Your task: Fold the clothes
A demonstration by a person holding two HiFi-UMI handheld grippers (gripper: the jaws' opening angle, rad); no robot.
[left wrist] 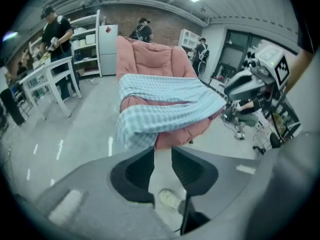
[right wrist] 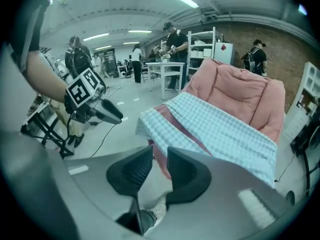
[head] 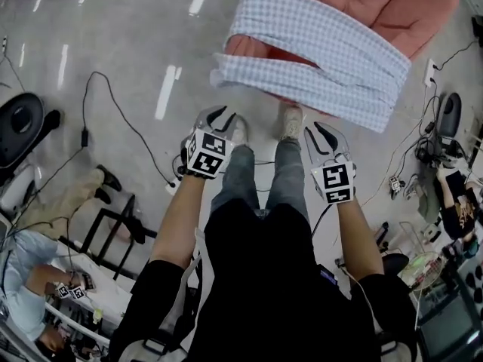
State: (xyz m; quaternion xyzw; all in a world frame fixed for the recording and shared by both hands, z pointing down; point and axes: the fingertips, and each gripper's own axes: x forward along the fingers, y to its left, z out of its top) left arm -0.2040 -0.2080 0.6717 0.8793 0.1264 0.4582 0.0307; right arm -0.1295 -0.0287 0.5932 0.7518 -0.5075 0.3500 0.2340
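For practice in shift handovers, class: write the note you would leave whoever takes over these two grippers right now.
Left gripper: jaws slightly apart, empty.
Right gripper: the same.
Checked cloth lies in loose layers across the pink armchair, ahead of both grippers; neither touches it.
Done: a rough fold at most.
Left: grasp the cloth and fold it neatly.

Shirt (head: 317, 51): thin checked woven cloth, matt. Chair (head: 411, 10): soft padded pink fabric, matt. Floor (head: 128, 36): smooth, glossy, reflective.
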